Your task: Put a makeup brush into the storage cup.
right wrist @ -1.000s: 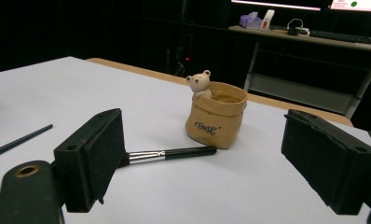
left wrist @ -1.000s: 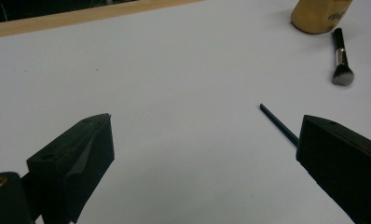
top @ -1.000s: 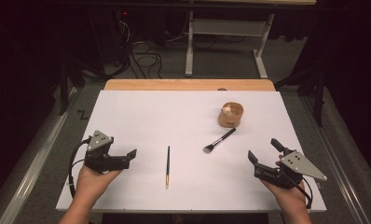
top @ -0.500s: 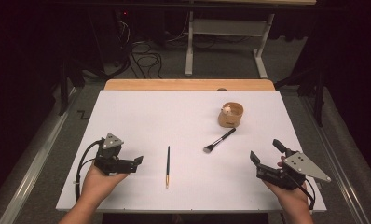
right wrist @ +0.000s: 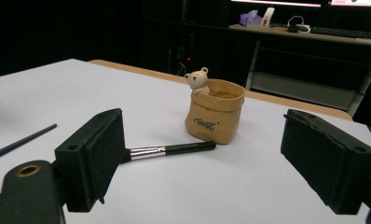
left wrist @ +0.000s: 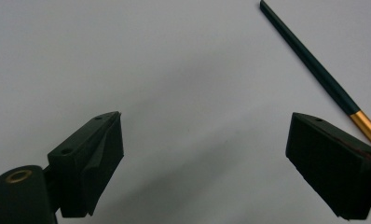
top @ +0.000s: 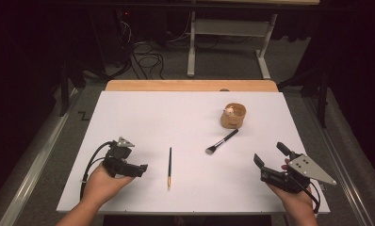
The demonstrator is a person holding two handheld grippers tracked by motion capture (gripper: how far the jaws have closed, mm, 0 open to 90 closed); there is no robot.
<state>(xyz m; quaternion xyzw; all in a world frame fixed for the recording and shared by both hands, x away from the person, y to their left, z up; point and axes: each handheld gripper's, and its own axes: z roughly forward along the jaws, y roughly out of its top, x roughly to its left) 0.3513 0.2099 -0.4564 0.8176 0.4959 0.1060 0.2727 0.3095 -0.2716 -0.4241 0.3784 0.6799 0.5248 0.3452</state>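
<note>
A thin dark brush with a gold ferrule [top: 169, 167] lies on the white table [top: 167, 117], just right of my left gripper [top: 141, 168]. In the left gripper view the jaws of that gripper [left wrist: 205, 119] stand open and have just been closing a little, with bare table between them. The thin brush [left wrist: 309, 60] runs past the outside of the right-hand jaw. My right gripper [top: 269, 154] hovers open near the front right. Its own view has the gripper [right wrist: 201, 116] facing a tan pot with a small bear [right wrist: 216, 114] and a black makeup brush [right wrist: 174, 150].
The tan pot [top: 234, 116] stands right of centre, and the makeup brush [top: 222, 141] lies slanted just in front of it. A wooden strip [top: 190, 85] edges the far side of the table. Beyond it are a desk frame and cables on the floor.
My left hand has moved right, toward the thin brush, and sunk closer to the table. The right hand and the objects have stayed put.
</note>
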